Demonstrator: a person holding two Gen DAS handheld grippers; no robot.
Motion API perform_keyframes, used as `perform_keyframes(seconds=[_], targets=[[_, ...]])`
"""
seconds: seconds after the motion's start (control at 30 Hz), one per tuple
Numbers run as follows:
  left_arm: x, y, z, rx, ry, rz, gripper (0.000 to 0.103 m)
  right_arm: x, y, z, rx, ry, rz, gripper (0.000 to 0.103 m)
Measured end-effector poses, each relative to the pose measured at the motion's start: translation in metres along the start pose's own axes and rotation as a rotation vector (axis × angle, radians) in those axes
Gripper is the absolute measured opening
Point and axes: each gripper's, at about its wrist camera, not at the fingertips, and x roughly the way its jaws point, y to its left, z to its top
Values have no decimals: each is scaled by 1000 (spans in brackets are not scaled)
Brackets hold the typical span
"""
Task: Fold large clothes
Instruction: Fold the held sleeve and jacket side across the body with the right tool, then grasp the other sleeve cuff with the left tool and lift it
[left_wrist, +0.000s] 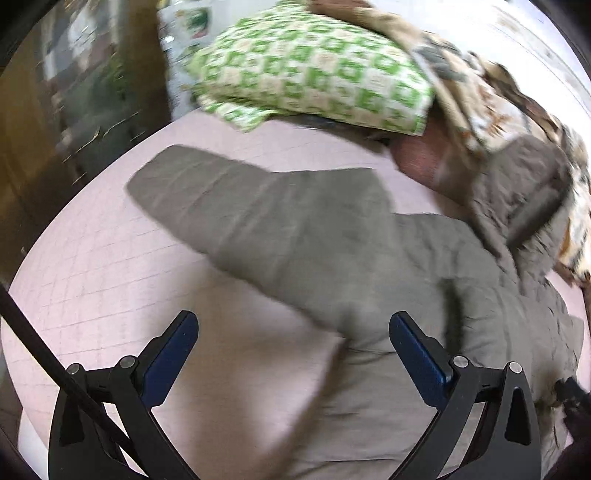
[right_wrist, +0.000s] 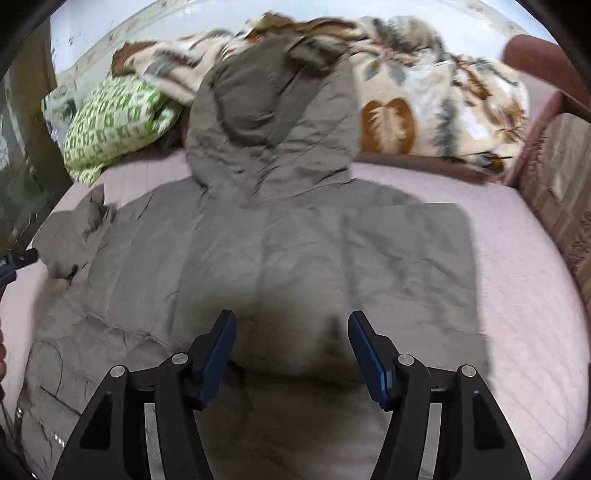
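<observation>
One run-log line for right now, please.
grey-brown hooded padded jacket: flat on pink bed sheet | left gripper: open, empty | right gripper: open, empty

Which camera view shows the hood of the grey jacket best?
The right wrist view. There the hood lies whole near the middle of the picture, spread flat above the body of the grey jacket, against the leaf-patterned blanket. In the left wrist view the hood sits at the right edge, blurred and squeezed, so its shape is hard to read.
</observation>
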Motion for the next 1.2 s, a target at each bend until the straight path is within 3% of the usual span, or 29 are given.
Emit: perform_keyframes(seconds=[0.1, 0.2, 0.3, 0.47, 0.53, 0.63, 0.83, 0.97, 1.13, 1.2], targets=[[4, 33, 6, -39, -3, 26, 103, 39, 19, -5, -36, 151, -25, 69], [11, 65, 13, -66, 1, 43, 103, 33, 19, -6, -15, 145, 1, 69], [20, 113, 22, -134, 3, 26, 103, -22, 7, -10, 65, 35, 131, 69], [39, 183, 43, -337, 11, -92, 102, -95, 6, -37, -12, -82, 233, 71], [48, 204, 52, -406, 6, -154, 97, -107, 0, -49, -17, -136, 253, 71], [64, 228, 66, -474, -1, -202, 85, -102, -11, -53, 32, -149, 267, 71], [109, 248, 87, -554, 19, -218, 71, -85, -25, -48, 58, -135, 276, 71], [140, 251, 91, -600, 16, -244, 68, -81, -29, -47, 70, -143, 274, 71], [161, 240, 109, -584, -71, -172, 68, -80, -35, -44, 97, -166, 274, 71], [165, 234, 117, -549, -84, -104, 42, -79, -37, -43, 111, -168, 278, 71]])
